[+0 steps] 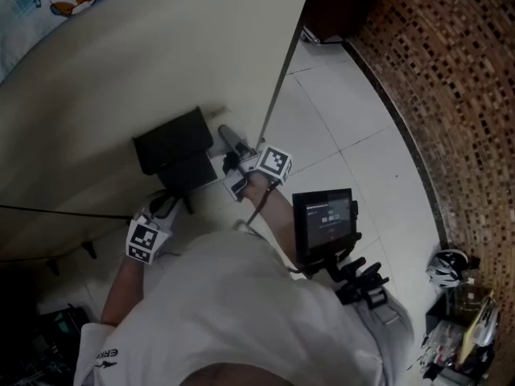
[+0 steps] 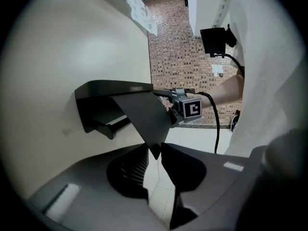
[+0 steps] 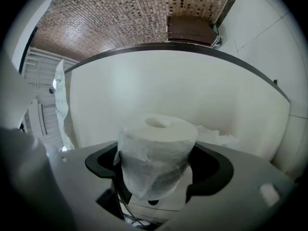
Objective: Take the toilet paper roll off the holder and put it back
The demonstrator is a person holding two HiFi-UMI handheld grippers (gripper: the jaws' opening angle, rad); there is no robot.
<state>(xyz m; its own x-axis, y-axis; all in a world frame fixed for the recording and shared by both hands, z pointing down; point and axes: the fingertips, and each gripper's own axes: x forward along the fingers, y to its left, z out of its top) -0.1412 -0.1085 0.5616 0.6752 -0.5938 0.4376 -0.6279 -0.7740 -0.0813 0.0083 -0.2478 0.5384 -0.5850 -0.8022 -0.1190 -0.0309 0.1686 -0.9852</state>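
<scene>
- Roll: I am holding the toilet paper roll (image 3: 156, 146) off the holder (image 1: 173, 151), just past the holder's right end and near the outer corner of the wall (image 1: 161, 47). Its core hole is facing up in the right gripper view.
- Right tongs: my right gripper (image 3: 159, 163) is clamping the roll by its sides, with the pads pressing slightly into the wrap. Nothing else is between the jaws.
- Left tongs: my left gripper (image 2: 155, 153) is standing almost closed, and the bottom corner of the holder's cover flap (image 2: 139, 112) is poking between the jaw tips. I am reading that as a pinch holding the flap lifted.
- Handling: I am judging the roll light, soft and easy to crush. The outer sheets are lying wrinkled and a loose tail (image 3: 215, 134) is trailing behind, so the layers are likely to slide or tear under a hard squeeze.
- Hold: I am favouring the middle of the barrel, leaving both ends free so the core can meet the bar (image 2: 118, 124) under the flap.
- Edges: the flap's lower edge is overhanging the bar, and the wall is closing off the back.
- Room: the tiled floor (image 1: 354, 111) beyond the wall corner is giving open space on the right. A cable (image 2: 215, 124) is hanging by my right arm.
</scene>
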